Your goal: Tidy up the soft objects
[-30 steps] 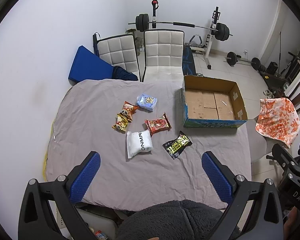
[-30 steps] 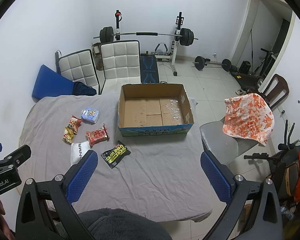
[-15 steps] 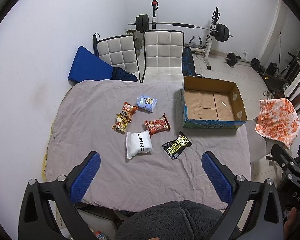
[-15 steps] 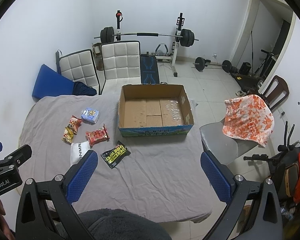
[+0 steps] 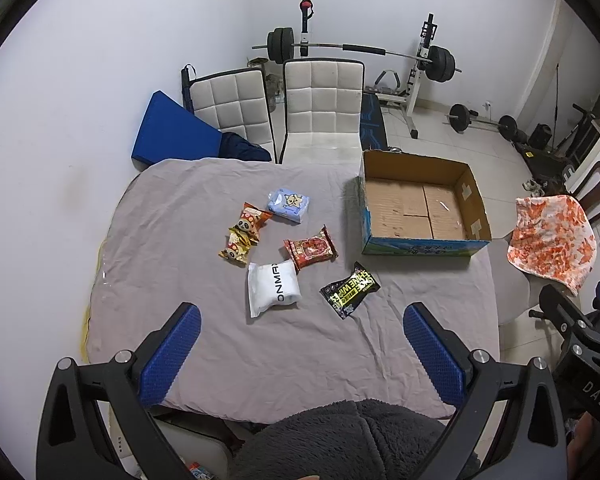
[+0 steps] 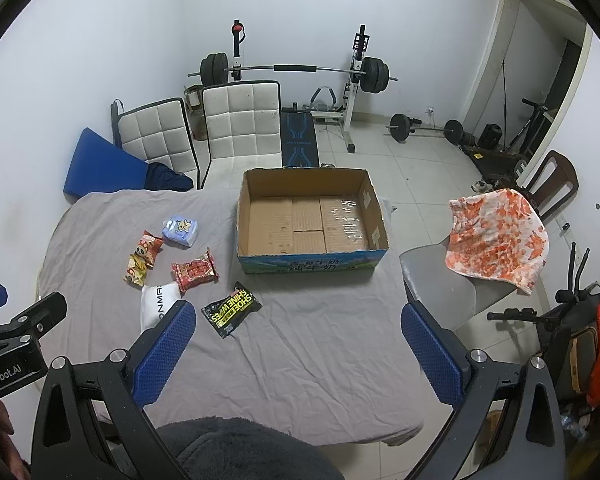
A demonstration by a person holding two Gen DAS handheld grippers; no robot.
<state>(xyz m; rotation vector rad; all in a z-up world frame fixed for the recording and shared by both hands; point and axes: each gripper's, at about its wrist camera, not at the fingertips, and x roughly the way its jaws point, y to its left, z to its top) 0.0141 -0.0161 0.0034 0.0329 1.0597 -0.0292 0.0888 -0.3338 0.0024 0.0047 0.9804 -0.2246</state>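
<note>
Both tools [image 5: 300, 344] [image 6: 296, 344] gape (holding nothing) above the table's [image 5: 300, 360] near edge.

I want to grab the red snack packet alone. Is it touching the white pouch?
Cannot tell. In the left wrist view the red snack packet meets the white pouch at its upper right corner with no visible gap, but whether they overlap or only line up is unclear.

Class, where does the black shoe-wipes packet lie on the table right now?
In both views, the black shoe-wipes packet lies on the grey cloth, between the white packet and the cardboard box.

Both wrist views high above table [image 5: 300, 344] (shared).
</note>
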